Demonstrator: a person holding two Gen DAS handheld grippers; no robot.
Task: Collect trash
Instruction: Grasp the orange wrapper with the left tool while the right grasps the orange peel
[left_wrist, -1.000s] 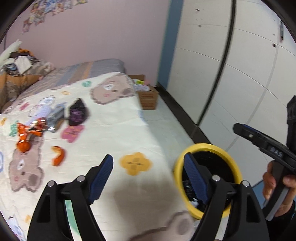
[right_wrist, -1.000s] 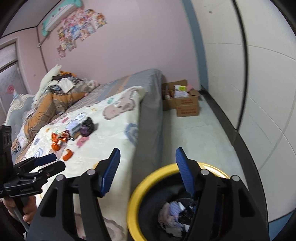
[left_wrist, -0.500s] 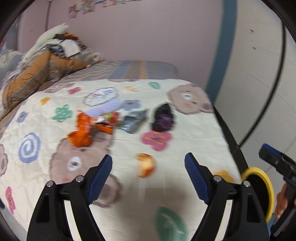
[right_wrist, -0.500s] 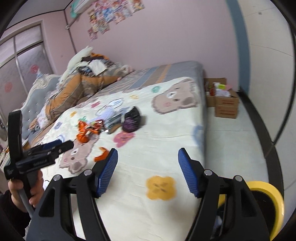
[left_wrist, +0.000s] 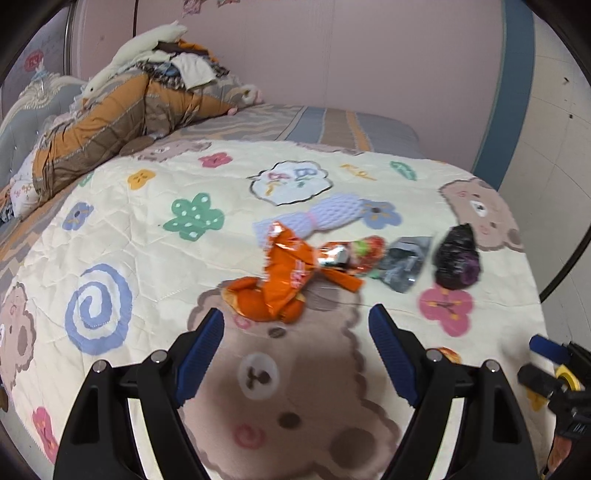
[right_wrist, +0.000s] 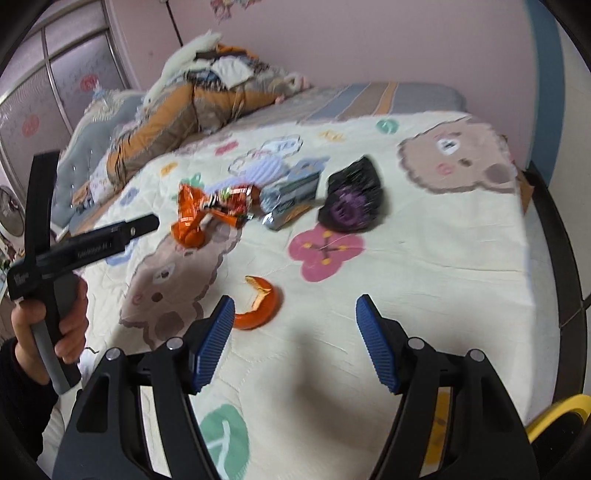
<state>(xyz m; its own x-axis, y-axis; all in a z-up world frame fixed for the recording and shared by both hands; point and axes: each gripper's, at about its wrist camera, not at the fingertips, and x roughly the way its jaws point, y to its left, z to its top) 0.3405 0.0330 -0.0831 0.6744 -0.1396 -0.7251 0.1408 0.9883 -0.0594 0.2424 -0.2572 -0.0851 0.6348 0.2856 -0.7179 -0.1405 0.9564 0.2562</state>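
Trash lies on the bear-print bedspread (left_wrist: 122, 236): a crumpled orange wrapper (left_wrist: 280, 280), a shiny red-and-silver wrapper (left_wrist: 347, 254), a grey foil packet (left_wrist: 404, 264), a dark purple-black bag (left_wrist: 456, 260) and a white foam net sleeve (left_wrist: 317, 219). My left gripper (left_wrist: 295, 350) is open and empty, just short of the orange wrapper. My right gripper (right_wrist: 295, 339) is open and empty above the bedspread (right_wrist: 424, 266), beside a curved orange peel (right_wrist: 260, 302). The orange wrapper (right_wrist: 192, 218), foil packet (right_wrist: 291, 199) and dark bag (right_wrist: 351, 199) lie beyond it.
A yellow-rimmed bin (right_wrist: 557, 417) shows at the lower right of the right wrist view, off the bed's edge. A heap of orange quilt and clothes (left_wrist: 122, 107) lies at the bed's far left. The pink wall (left_wrist: 369, 55) is behind.
Both grippers have swung left from the yellow bin, over the bed and closer to the trash. The left one now faces the orange wrapper, the right one the orange peel. Both stayed open.
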